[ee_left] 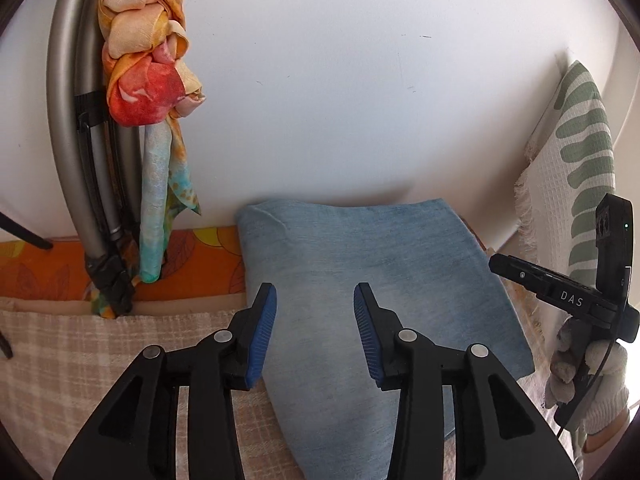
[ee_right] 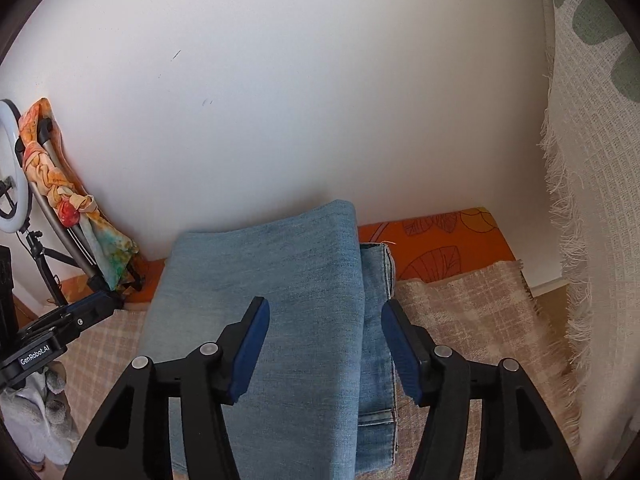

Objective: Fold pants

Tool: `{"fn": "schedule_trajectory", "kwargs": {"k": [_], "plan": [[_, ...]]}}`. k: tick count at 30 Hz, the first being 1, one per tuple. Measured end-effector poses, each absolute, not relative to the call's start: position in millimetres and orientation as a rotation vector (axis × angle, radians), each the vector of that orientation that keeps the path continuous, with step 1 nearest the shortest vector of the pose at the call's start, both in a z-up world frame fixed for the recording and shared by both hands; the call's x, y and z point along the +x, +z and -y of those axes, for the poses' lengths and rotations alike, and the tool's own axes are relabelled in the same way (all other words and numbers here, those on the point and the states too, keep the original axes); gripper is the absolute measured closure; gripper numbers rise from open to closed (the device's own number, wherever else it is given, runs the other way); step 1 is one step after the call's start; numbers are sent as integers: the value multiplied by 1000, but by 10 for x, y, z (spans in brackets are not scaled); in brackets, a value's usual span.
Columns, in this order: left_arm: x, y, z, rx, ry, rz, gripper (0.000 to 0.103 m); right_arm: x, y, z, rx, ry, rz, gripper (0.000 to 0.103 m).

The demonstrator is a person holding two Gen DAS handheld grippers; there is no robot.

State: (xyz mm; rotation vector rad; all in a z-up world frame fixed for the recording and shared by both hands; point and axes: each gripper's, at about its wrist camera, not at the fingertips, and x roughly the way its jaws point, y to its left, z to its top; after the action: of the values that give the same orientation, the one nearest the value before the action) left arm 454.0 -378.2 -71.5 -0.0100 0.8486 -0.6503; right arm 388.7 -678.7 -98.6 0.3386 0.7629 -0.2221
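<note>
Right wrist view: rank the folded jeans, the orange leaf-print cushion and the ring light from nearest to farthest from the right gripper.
1. Folded jeans, lying directly beneath the open right gripper.
2. Orange leaf-print cushion, behind the jeans to the right, against the wall.
3. Ring light, far left edge, on its stand.

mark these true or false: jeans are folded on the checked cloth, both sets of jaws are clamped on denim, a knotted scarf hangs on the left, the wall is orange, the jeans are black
1. The jeans lie folded on the checked cloth. True.
2. Both sets of jaws are clamped on denim. False: the left gripper and right gripper stand open above it, gripping nothing.
3. A knotted scarf hangs on the left. True.
4. The wall is orange. False: the wall is white; the orange is a leaf-print fabric.
5. The jeans are black. False: light blue.
</note>
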Motion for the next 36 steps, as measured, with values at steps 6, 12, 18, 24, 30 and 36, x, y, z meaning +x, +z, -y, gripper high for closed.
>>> {"fn": "schedule_trajectory", "kwargs": {"k": [6, 12, 18, 24, 30, 36], "plan": [[4354, -545, 3661, 0, -669, -836, 58, 3592, -798, 6656, 313, -242, -729, 30], [4056, -345, 3626, 16, -679, -809, 53, 3320, -615, 6405, 258, -284, -697, 23], [3722, -164, 3531, 25, -691, -781, 50, 2979, -426, 6105, 238, -301, -663, 18], [3397, -21, 3382, 11, -708, -763, 46, 2633, -265, 5717, 187, -307, -640, 8], [3021, 41, 3138, 15, -721, -750, 41, 2259, -166, 5340, 144, -326, -598, 0], [2677, 41, 2918, 38, -694, -747, 30, 1928, -105, 4971, 109, -344, -582, 0]]}}
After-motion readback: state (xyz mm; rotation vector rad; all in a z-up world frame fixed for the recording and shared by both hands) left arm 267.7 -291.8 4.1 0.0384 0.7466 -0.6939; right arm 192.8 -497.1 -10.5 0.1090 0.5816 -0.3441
